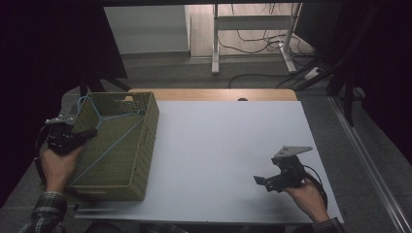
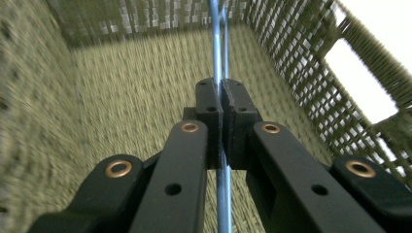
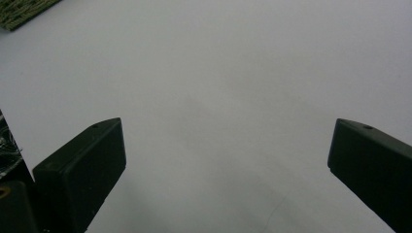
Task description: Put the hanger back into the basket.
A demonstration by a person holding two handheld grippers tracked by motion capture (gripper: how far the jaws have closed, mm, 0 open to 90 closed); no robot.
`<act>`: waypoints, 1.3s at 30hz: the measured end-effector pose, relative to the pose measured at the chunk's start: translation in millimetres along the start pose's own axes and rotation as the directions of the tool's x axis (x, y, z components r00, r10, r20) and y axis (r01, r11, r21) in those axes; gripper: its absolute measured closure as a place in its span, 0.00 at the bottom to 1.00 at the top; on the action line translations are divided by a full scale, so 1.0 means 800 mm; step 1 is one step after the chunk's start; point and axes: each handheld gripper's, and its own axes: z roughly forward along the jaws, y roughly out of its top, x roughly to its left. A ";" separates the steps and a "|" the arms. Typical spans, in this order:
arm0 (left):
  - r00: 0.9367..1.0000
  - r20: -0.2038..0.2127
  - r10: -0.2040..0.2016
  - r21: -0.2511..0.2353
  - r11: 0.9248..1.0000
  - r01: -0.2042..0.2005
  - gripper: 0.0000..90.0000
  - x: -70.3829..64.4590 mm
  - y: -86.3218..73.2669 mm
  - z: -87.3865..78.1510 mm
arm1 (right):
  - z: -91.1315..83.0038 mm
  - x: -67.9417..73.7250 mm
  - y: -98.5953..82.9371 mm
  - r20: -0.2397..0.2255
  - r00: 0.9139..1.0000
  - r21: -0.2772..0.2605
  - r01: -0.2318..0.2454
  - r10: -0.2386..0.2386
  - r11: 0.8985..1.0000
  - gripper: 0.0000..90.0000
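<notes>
From the high view, a woven green basket [image 1: 121, 145] is seen at the left edge of the desk [image 1: 228, 145], and a blue wire hanger [image 1: 104, 127] is laid slantwise inside it, its hook raised at the basket's far left corner. The left hand-held gripper [image 1: 86, 133] is reached over the basket's left wall onto the wire, probably so that the hanger can be lifted out or settled in. The right hand-held gripper [image 1: 261, 181] is held low over bare desk, well to the right of the basket, apparently kept idle. In the left gripper view the grip itself is made plain: the jaws are pressed together on the blue wire [image 2: 219, 48], with the basket's weave [image 2: 121, 87] below. In the right gripper view the jaws are shown spread wide with nothing between them, and a corner of the basket [image 3: 22, 12] is caught at the upper left.
</notes>
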 end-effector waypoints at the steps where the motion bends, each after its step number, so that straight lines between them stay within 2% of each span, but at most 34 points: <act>1: 1.000 -0.019 0.010 0.009 1.000 -0.009 0.97 -0.001 0.001 0.001 | 0.000 0.000 -0.001 0.001 1.000 -0.003 0.000 0.000 1.000 0.00; 2: 0.999 -0.031 0.016 0.019 1.000 -0.016 0.97 -0.001 0.001 0.002 | 0.000 -0.001 -0.001 0.002 1.000 -0.004 0.000 0.000 1.000 0.00; 3: 1.000 -0.020 0.009 0.038 0.999 -0.008 0.96 0.000 0.002 0.003 | 0.000 -0.001 -0.002 0.003 1.000 -0.006 0.001 -0.001 1.000 0.00; 4: 1.000 -0.027 0.011 0.059 0.998 -0.009 0.96 0.001 0.002 0.005 | 0.000 -0.001 -0.002 0.004 1.000 -0.007 0.001 -0.001 1.000 0.00; 5: 0.998 -0.060 0.024 0.083 0.996 -0.019 0.96 0.001 0.000 0.007 | 0.001 -0.002 -0.003 0.005 1.000 -0.007 0.002 -0.002 1.000 0.00; 7: 0.997 -0.072 0.024 0.105 0.994 -0.016 0.92 0.002 -0.002 0.011 | 0.001 -0.002 -0.004 0.007 1.000 -0.009 -0.002 0.002 1.000 0.00; 9: 0.997 -0.071 0.027 0.075 0.997 -0.021 0.84 0.001 0.000 0.009 | 0.000 -0.002 -0.005 0.004 1.000 -0.016 -0.003 0.003 1.000 0.00; 12: 0.995 -0.084 0.046 0.064 0.997 -0.041 0.68 -0.003 0.002 0.008 | -0.002 -0.002 -0.006 0.006 1.000 -0.023 -0.006 0.006 1.000 0.00; 14: 0.996 -0.073 0.051 0.056 0.997 -0.046 0.60 -0.005 0.003 0.008 | -0.003 -0.002 -0.006 0.009 1.000 -0.028 -0.008 0.008 1.000 0.00; 15: 0.998 -0.040 0.053 0.034 0.998 -0.051 0.53 -0.010 0.004 0.007 | -0.005 -0.002 -0.006 0.010 1.000 -0.035 -0.012 0.012 0.999 0.00; 17: 0.998 0.000 0.065 0.013 0.998 -0.065 0.43 -0.016 0.005 0.006 | -0.007 -0.001 -0.006 0.012 1.000 -0.041 -0.011 0.012 0.999 0.00; 20: 0.995 0.059 0.083 -0.024 0.996 -0.082 0.32 -0.030 0.008 0.002 | -0.010 0.000 -0.007 0.013 1.000 -0.049 -0.018 0.019 0.999 0.00; 21: 0.995 0.059 0.083 -0.024 0.996 -0.082 0.30 -0.030 0.008 0.002 | -0.010 0.000 -0.007 0.013 1.000 -0.049 -0.018 0.019 0.999 0.00; 22: 0.990 0.104 0.096 -0.055 0.994 -0.091 0.26 -0.041 0.011 -0.003 | -0.013 0.002 -0.007 0.010 1.000 -0.060 -0.024 0.024 0.998 0.00; 23: 0.990 0.104 0.096 -0.055 0.994 -0.091 0.24 -0.041 0.011 -0.003 | -0.015 0.002 -0.007 0.013 1.000 -0.064 -0.025 0.026 0.998 0.00; 24: 0.984 0.131 0.121 -0.077 0.991 -0.112 0.21 -0.054 0.014 -0.008 | -0.017 0.003 -0.008 0.019 0.999 -0.071 -0.026 0.027 0.997 0.00; 25: 0.981 0.143 0.133 -0.087 0.989 -0.121 0.19 -0.060 0.015 -0.011 | -0.019 0.004 -0.008 0.019 0.999 -0.076 -0.026 0.028 0.997 0.00; 28: 0.974 0.172 0.145 -0.113 0.986 -0.127 0.16 -0.077 0.017 -0.019 | -0.024 0.006 -0.010 0.020 0.999 -0.093 -0.036 0.038 0.995 0.00; 30: 0.967 0.203 0.154 -0.130 0.983 -0.130 0.16 -0.087 0.016 -0.024 | -0.027 0.007 -0.011 0.024 0.999 -0.102 -0.035 0.038 0.994 0.00; 32: 0.962 0.217 0.169 -0.150 0.979 -0.138 0.14 -0.099 0.014 -0.029 | -0.031 0.008 -0.012 0.030 0.999 -0.109 -0.036 0.039 0.993 0.00; 33: 0.956 0.232 0.180 -0.152 0.977 -0.147 0.14 -0.107 0.013 -0.031 | -0.032 0.008 -0.013 0.031 0.999 -0.111 -0.037 0.040 0.993 0.00; 35: 0.951 0.242 0.195 -0.161 0.974 -0.159 0.11 -0.118 0.009 -0.033 | -0.035 0.009 -0.015 0.040 0.999 -0.111 -0.032 0.037 0.993 0.00; 36: 0.946 0.251 0.207 -0.163 0.972 -0.170 0.10 -0.124 0.007 -0.034 | -0.036 0.010 -0.016 0.043 0.998 -0.113 -0.033 0.038 0.993 0.00; 39: 0.936 0.267 0.230 -0.172 0.967 -0.188 0.07 -0.143 -0.002 -0.036 | -0.039 0.010 -0.018 0.050 0.998 -0.111 -0.034 0.039 0.993 0.00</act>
